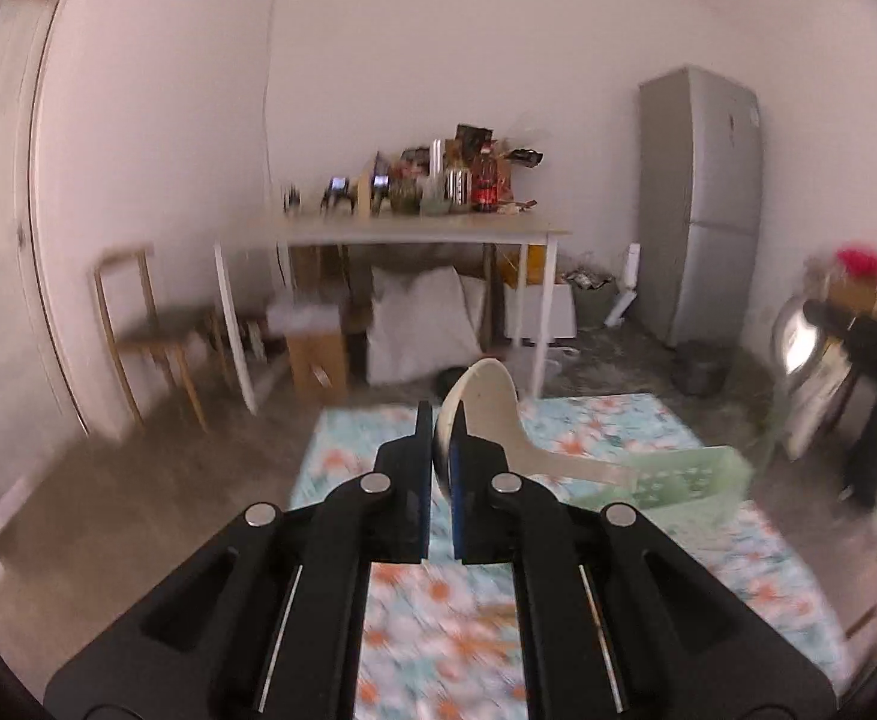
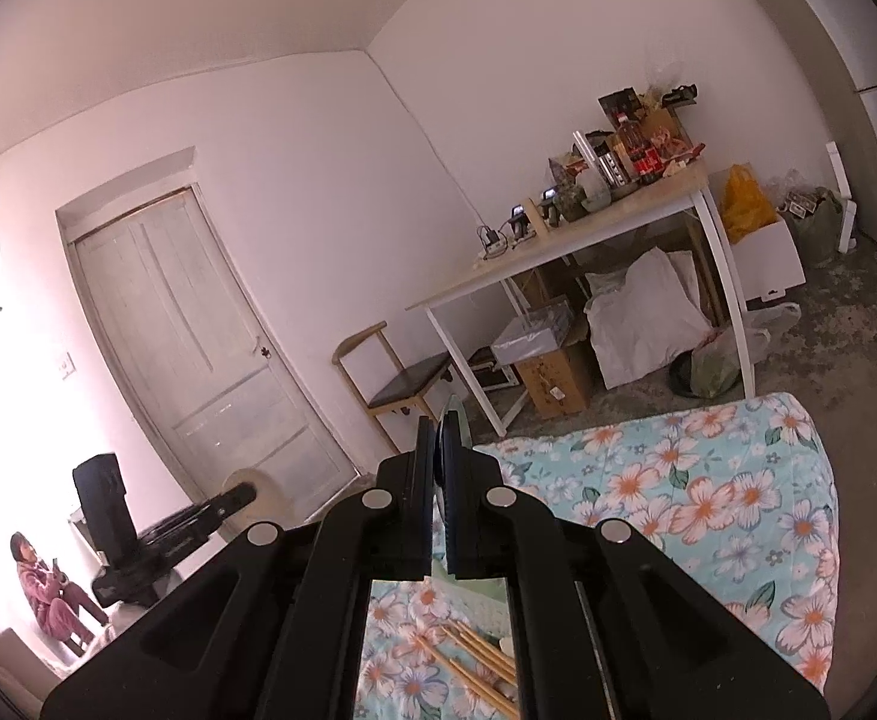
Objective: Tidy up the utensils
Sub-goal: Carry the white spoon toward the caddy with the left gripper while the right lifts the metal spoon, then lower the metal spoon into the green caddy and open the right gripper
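your left gripper [image 1: 441, 444] is clenched on the spoon [image 1: 486, 420], handle trailing right and down toward the basket [image 1: 684, 480] just beyond. right gripper [image 2: 440, 450] grasps a thin metal piece [image 2: 461, 420].

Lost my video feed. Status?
Left gripper shut on cream spoon. Right gripper shut on thin metal utensil. Green basket ahead, path clear.

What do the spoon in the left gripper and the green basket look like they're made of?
Spoon: cream, smooth, thick-walled with a soft sheen, probably ceramic or melamine; I can't tell which. Green basket: pale, slightly translucent with perforated walls, likely moulded plastic, though it is motion-blurred.
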The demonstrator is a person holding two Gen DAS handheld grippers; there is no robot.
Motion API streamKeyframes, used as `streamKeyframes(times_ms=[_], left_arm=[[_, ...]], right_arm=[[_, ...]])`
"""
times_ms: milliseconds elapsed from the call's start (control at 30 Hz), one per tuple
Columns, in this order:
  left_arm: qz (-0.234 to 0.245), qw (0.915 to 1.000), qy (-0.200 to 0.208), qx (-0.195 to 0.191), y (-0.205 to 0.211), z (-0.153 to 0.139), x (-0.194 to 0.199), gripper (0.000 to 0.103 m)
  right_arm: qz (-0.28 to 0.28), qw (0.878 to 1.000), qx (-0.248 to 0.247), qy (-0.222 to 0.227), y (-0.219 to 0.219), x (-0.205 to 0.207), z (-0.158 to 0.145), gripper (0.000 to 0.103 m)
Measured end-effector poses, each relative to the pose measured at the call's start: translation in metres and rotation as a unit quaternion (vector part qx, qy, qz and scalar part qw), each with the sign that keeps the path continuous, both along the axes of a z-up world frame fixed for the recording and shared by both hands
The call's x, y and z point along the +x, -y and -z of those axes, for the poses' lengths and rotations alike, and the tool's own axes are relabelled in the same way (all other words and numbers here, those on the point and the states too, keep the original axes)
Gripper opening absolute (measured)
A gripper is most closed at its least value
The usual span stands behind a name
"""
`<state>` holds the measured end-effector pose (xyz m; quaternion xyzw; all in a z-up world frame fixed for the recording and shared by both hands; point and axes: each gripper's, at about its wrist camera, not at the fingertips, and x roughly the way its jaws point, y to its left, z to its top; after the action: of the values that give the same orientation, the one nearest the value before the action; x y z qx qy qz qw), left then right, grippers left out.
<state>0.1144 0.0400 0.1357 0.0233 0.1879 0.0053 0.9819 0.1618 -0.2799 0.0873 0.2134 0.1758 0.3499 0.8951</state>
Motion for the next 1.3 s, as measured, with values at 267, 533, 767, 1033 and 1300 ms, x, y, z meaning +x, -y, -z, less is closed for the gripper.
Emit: streamKeyframes(times_ms=[267, 533, 767, 1033, 1300], left_arm=[[0.012, 0.9956, -0.019, 0.091, 0.048, 0.032, 0.048, 0.004], [0.039, 0.9907, -0.068, 0.111, 0.063, 0.06, 0.073, 0.004], [0.063, 0.9889, -0.112, 0.074, 0.062, 0.081, 0.075, 0.009], [0.077, 0.9862, -0.145, 0.026, 0.055, 0.094, 0.076, 0.016], [0.075, 0.9844, -0.159, 0.005, 0.052, 0.099, 0.074, 0.029]], right_arm=[[0.001, 1.0, -0.006, 0.005, -0.004, 0.015, -0.005, 0.003], [0.002, 1.0, -0.011, -0.012, -0.007, 0.027, 0.003, 0.004], [0.005, 1.0, -0.007, -0.025, -0.005, 0.033, 0.011, 0.004], [-0.022, 0.999, 0.038, -0.023, -0.001, 0.037, 0.004, 0.004], [-0.033, 0.998, 0.061, 0.005, -0.004, 0.043, -0.009, 0.004]])
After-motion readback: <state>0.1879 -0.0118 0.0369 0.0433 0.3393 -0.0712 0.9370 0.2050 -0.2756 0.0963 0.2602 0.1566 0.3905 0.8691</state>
